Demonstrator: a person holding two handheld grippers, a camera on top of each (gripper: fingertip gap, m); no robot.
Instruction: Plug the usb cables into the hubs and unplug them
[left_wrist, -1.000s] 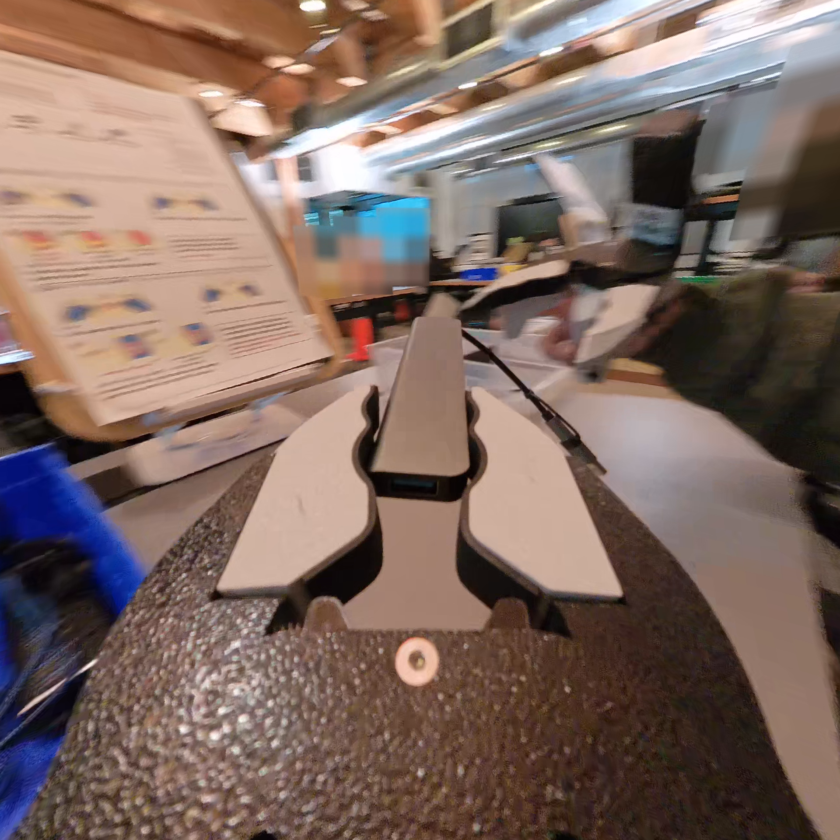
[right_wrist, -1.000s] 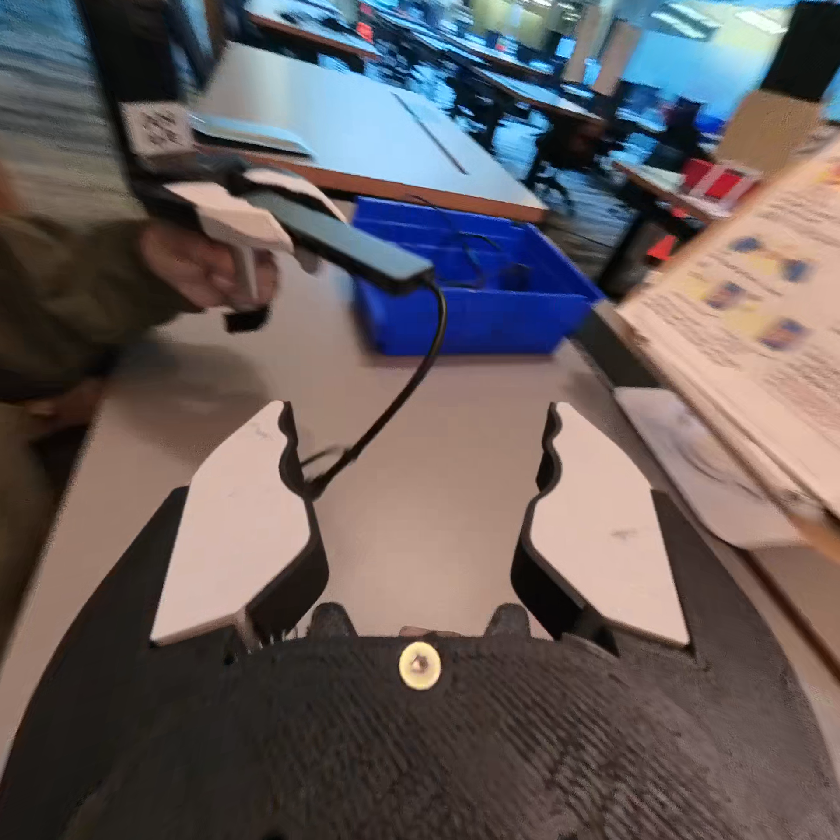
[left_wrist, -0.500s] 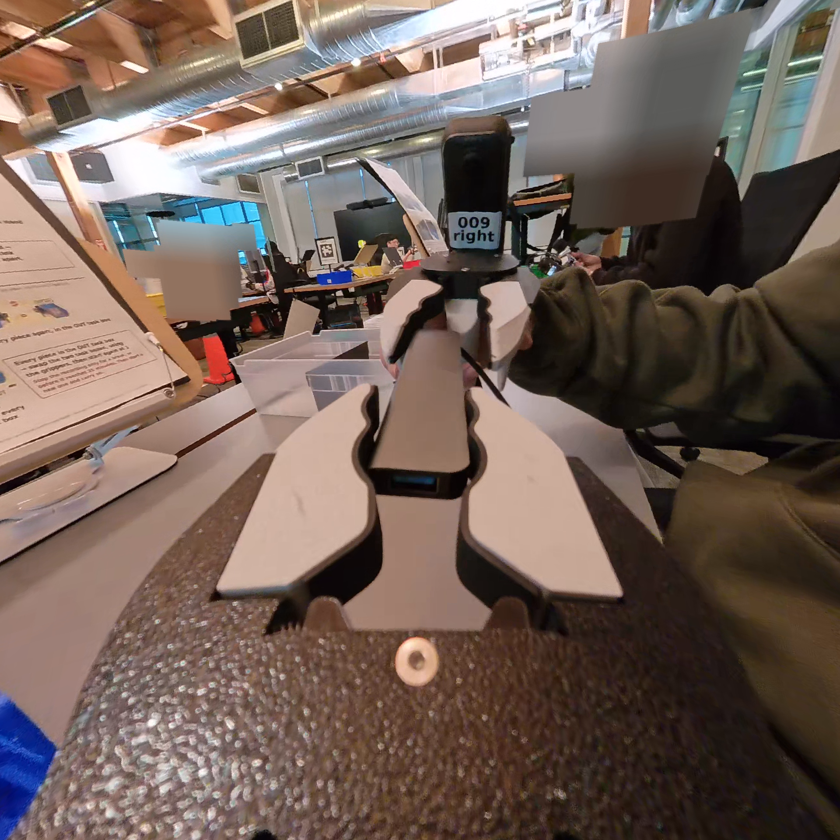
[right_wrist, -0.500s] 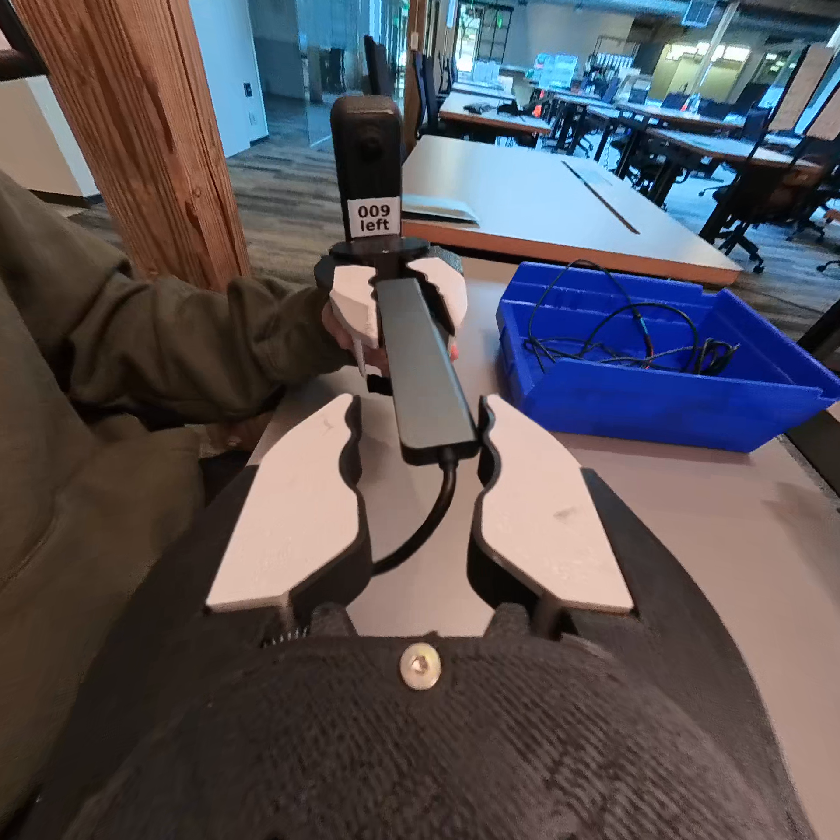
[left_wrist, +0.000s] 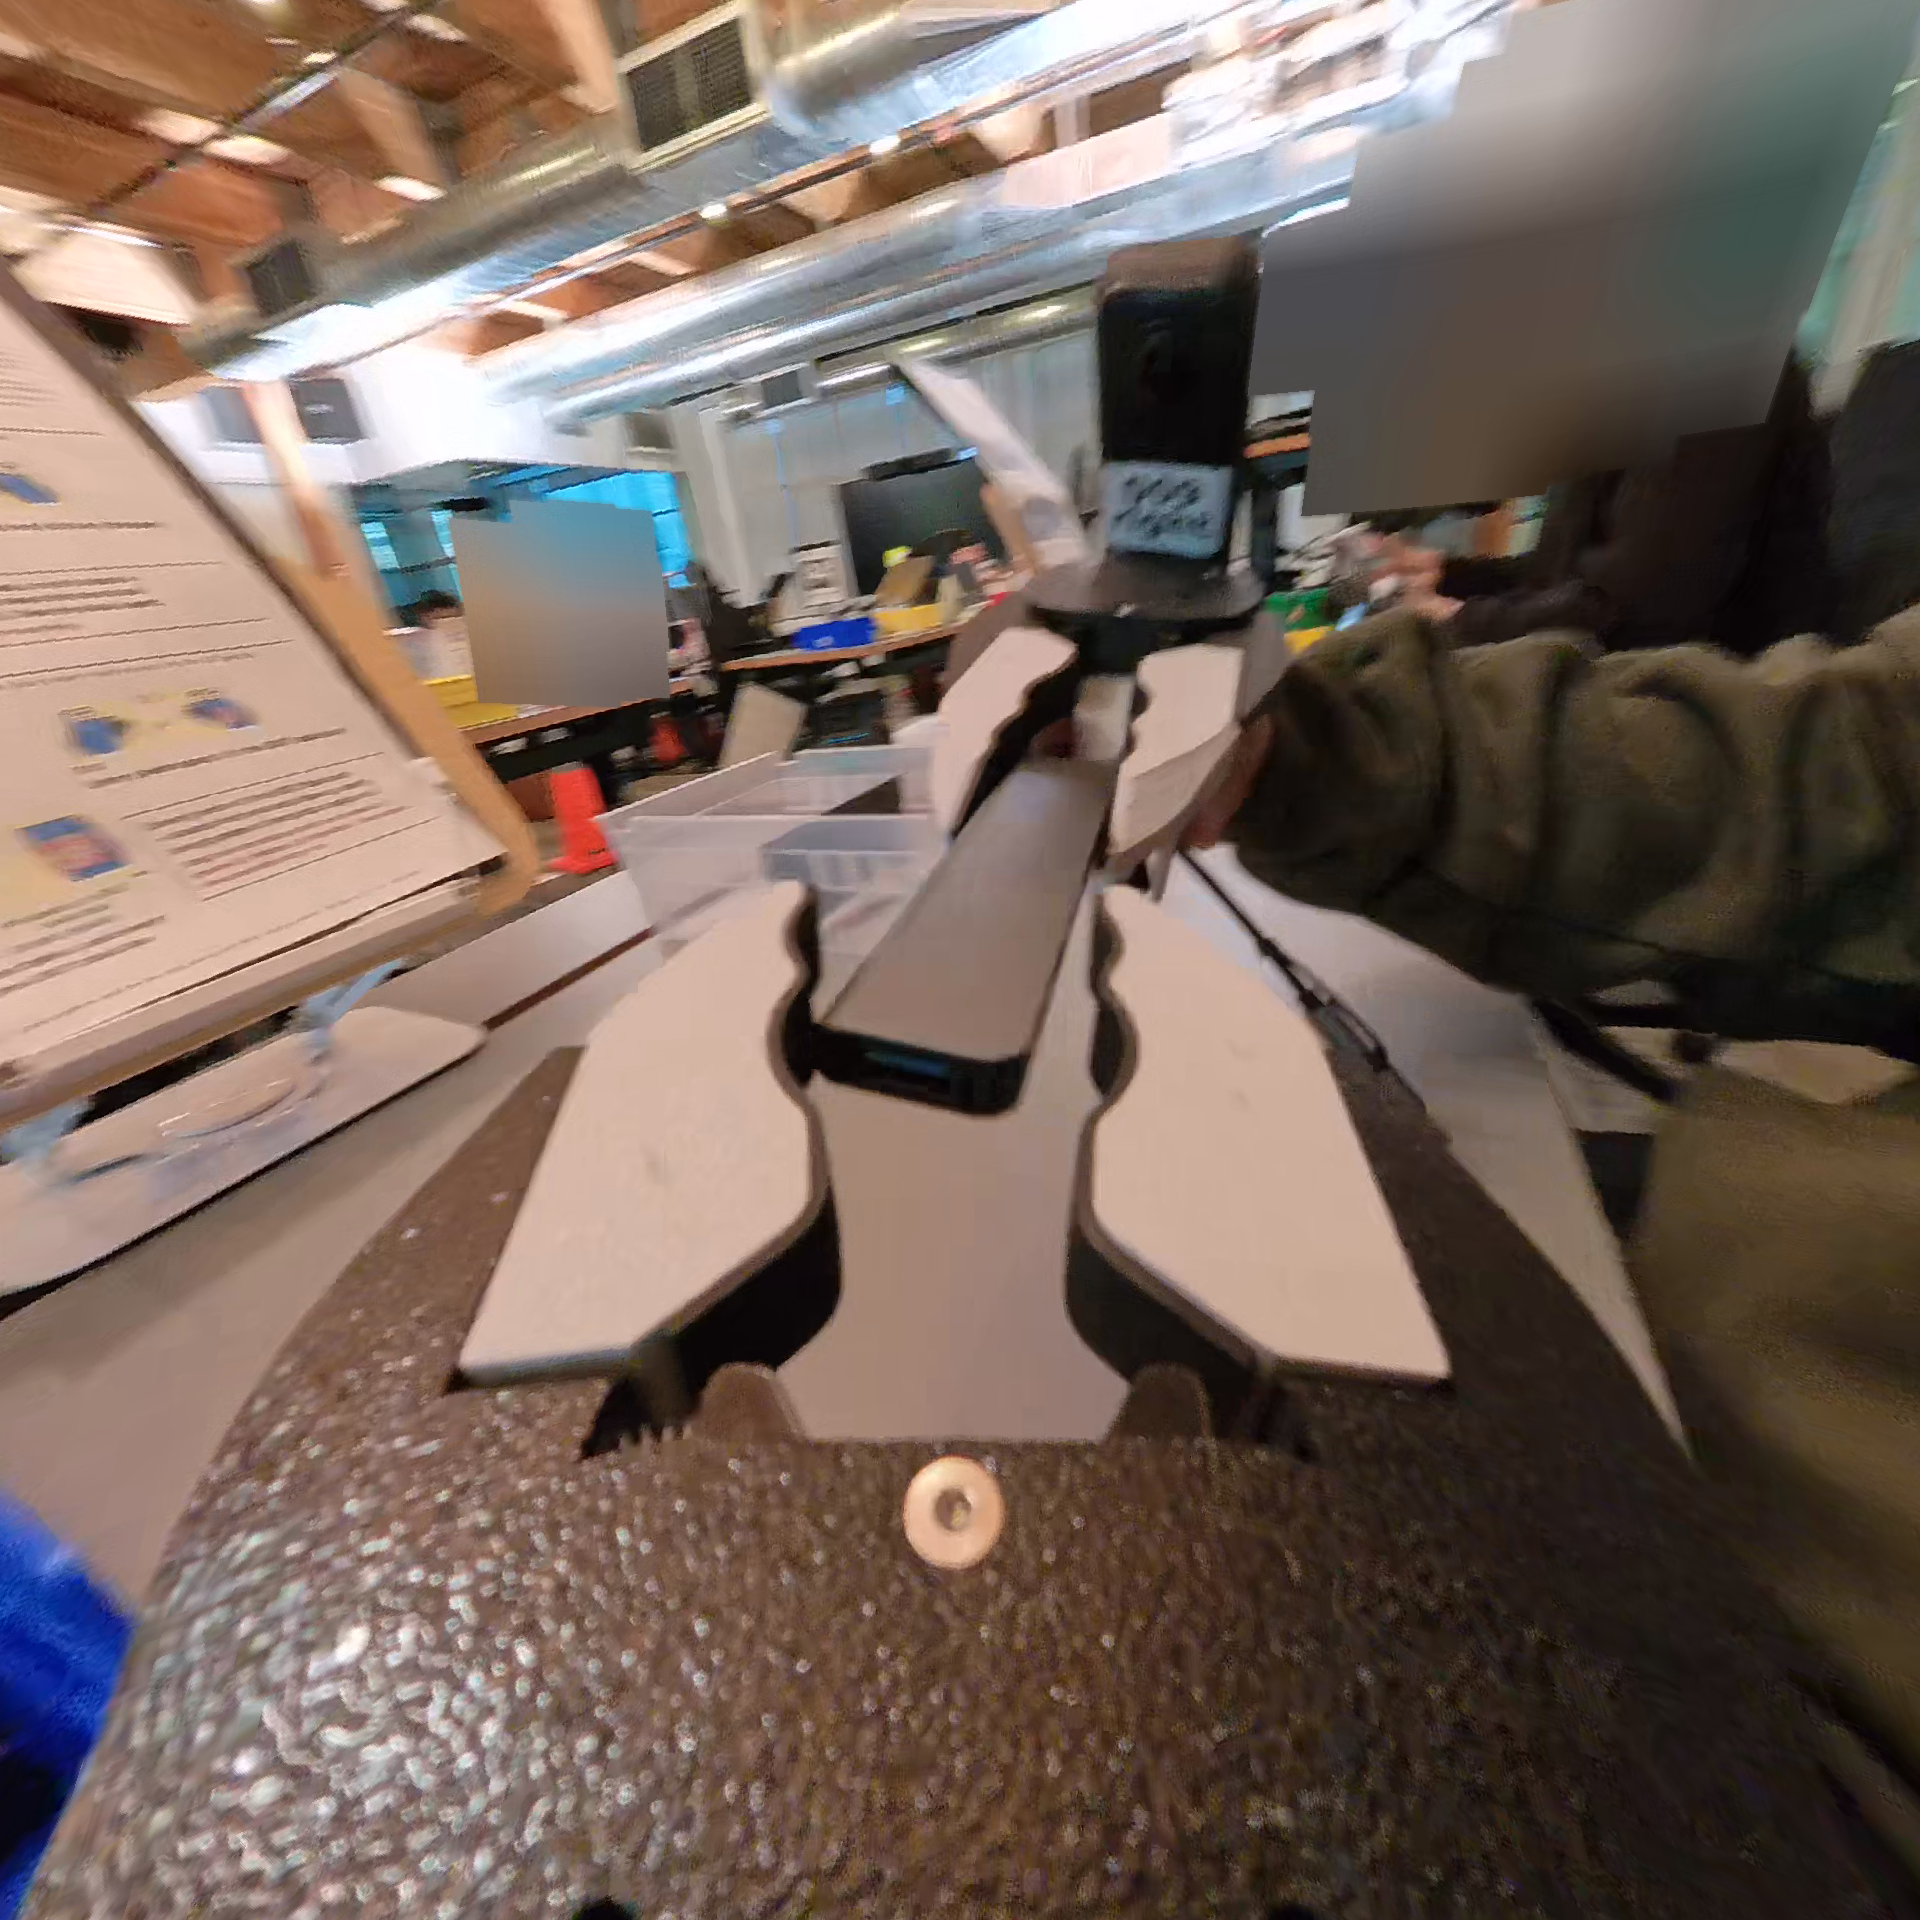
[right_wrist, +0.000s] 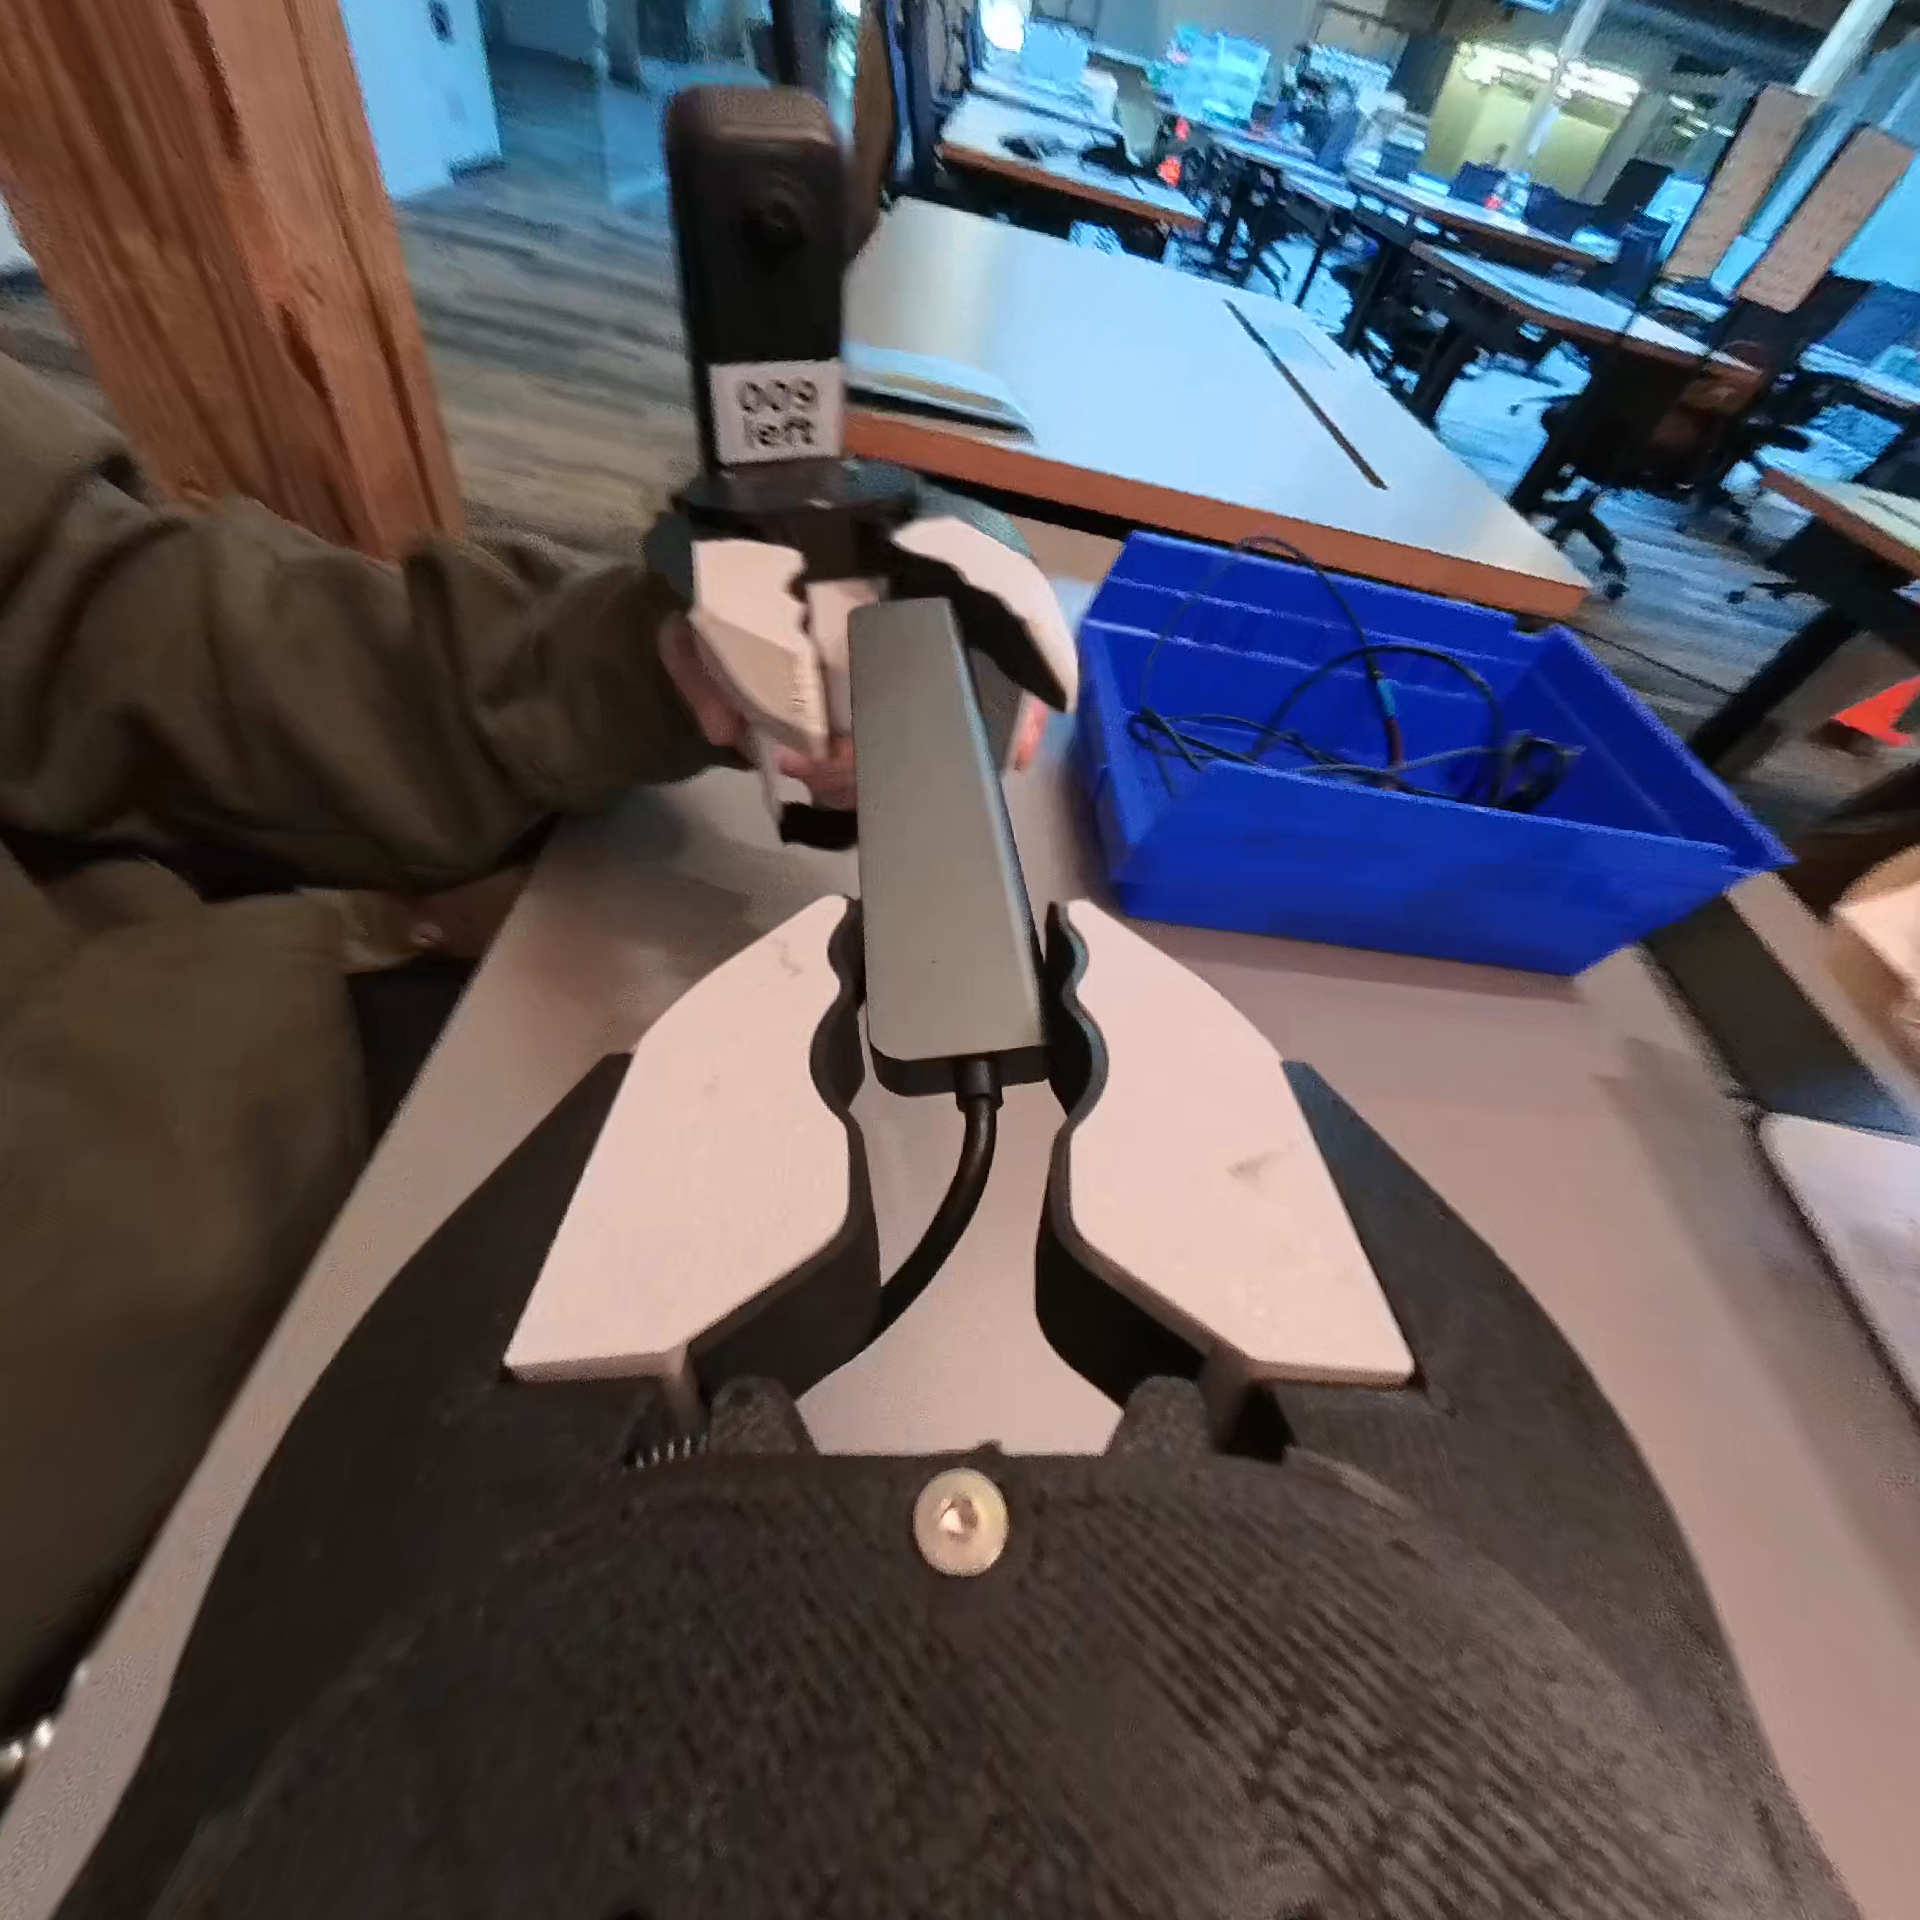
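Observation:
A slim grey USB hub (left_wrist: 977, 914) is held in the air between my two grippers. In the right wrist view, my right gripper (right_wrist: 951, 935) is shut on the hub (right_wrist: 925, 831) at the end where its black cable (right_wrist: 961, 1164) comes out. My left gripper (left_wrist: 951, 935) is open a little around the hub's other end, which shows a blue port. There is a gap on the right side, and the hub sits tilted between the fingers. The right gripper (left_wrist: 1091, 727) faces me in the left wrist view. The left gripper (right_wrist: 873, 623) shows spread in the right wrist view.
A blue bin (right_wrist: 1403, 862) with loose black cables (right_wrist: 1351, 727) stands on the grey table (right_wrist: 1507, 1195) on my right. An instruction board (left_wrist: 187, 727) on a stand and clear plastic bins (left_wrist: 748, 842) stand farther off. A wooden post (right_wrist: 229, 260) and an olive sleeve (right_wrist: 312, 707) are on the left. Spacing between my two grippers at the tips: around 5 centimetres.
My right gripper came from open and apart onto the hub's cable end and shut on it. My left gripper's jaws have loosened, and the hub now tilts between them.

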